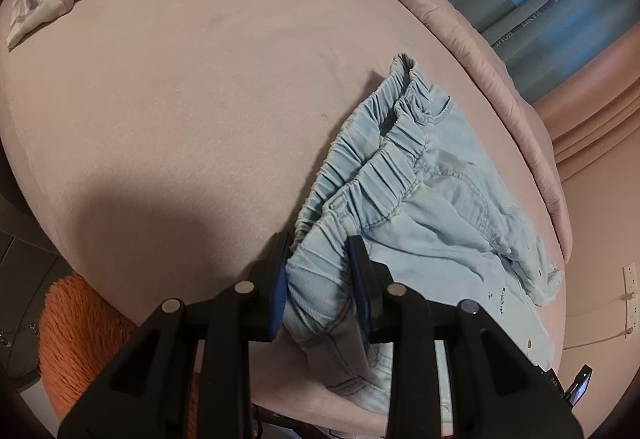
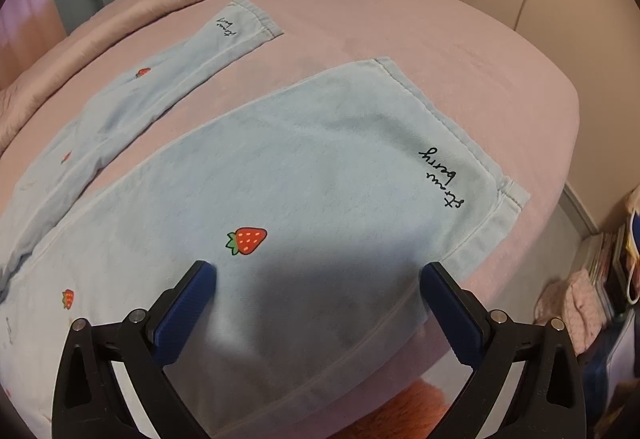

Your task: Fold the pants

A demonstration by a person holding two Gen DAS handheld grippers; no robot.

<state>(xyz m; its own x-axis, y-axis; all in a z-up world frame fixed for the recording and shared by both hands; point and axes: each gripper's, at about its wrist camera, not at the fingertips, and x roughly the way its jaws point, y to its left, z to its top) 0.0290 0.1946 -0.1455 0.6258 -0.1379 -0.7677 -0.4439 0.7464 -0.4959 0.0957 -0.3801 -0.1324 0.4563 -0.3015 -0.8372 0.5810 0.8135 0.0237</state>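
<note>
left gripper [image 1: 318,271]: fingers clamped on bunched waistband corner of the pants [image 1: 416,199]
right gripper [image 2: 318,271]: fingers spread wide, over the near leg, nothing between them
pants: flat on pink bed [image 1: 180,99], legs stretched ahead of right fingers, strawberry print [image 2: 247,240] just ahead of the left finger

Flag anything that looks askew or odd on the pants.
The waistband is bunched and rumpled where the left gripper pinches it. The two legs splay apart rather than lying together. No stain or tear shows.
</note>
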